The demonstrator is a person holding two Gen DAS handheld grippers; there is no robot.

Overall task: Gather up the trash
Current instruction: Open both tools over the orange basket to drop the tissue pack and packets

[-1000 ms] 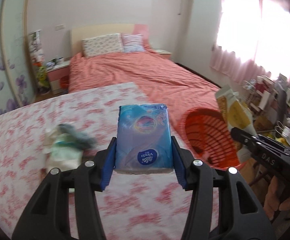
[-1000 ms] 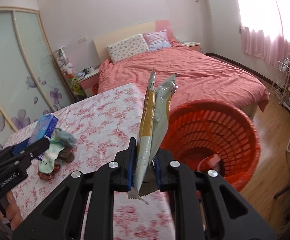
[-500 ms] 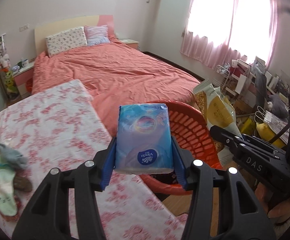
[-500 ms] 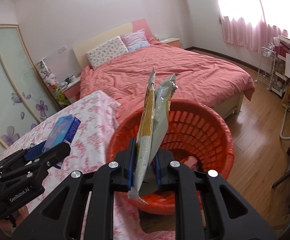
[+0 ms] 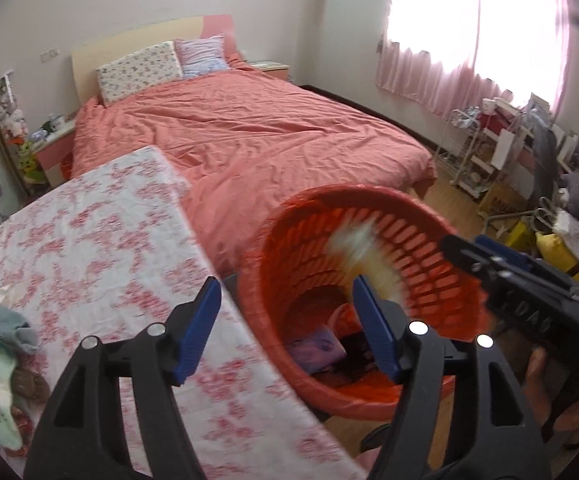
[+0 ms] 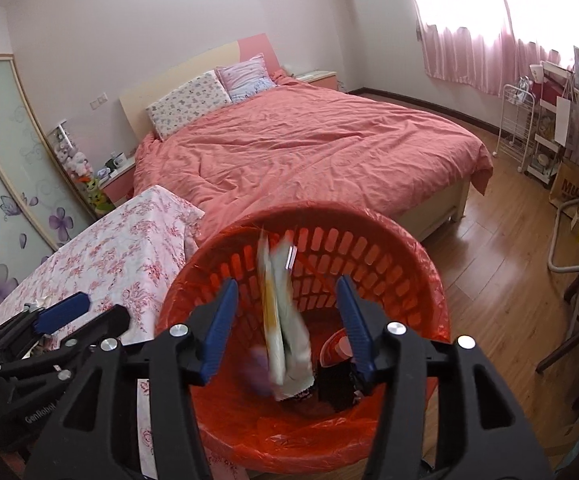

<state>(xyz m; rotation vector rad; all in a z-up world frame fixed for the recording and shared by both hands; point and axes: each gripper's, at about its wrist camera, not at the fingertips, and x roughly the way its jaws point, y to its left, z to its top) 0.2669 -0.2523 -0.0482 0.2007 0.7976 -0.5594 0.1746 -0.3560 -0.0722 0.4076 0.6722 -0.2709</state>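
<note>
An orange slatted basket (image 5: 417,280) (image 6: 389,256) lined with an orange bag stands beside the floral table. My left gripper (image 5: 287,324) is open and empty above its near rim. My right gripper (image 6: 285,322) is open over the basket. A yellow-and-white snack bag (image 6: 283,320) is falling between its fingers, blurred; it shows as a pale blur in the left wrist view (image 5: 363,252). A blurred bluish-purple pack (image 5: 317,346) (image 6: 261,372) and other wrappers lie in the basket's bottom. The right gripper also shows in the left wrist view (image 5: 501,268).
The floral-cloth table (image 5: 89,264) carries a pile of socks and cloths (image 5: 1,368) at its left. A bed with a pink cover (image 5: 257,136) is behind. Shelves and clutter (image 6: 557,128) line the right wall on the wooden floor.
Both grippers opened over the basket. The blue tissue pack left my left gripper and dropped in. The snack bag left my right gripper and is falling.
</note>
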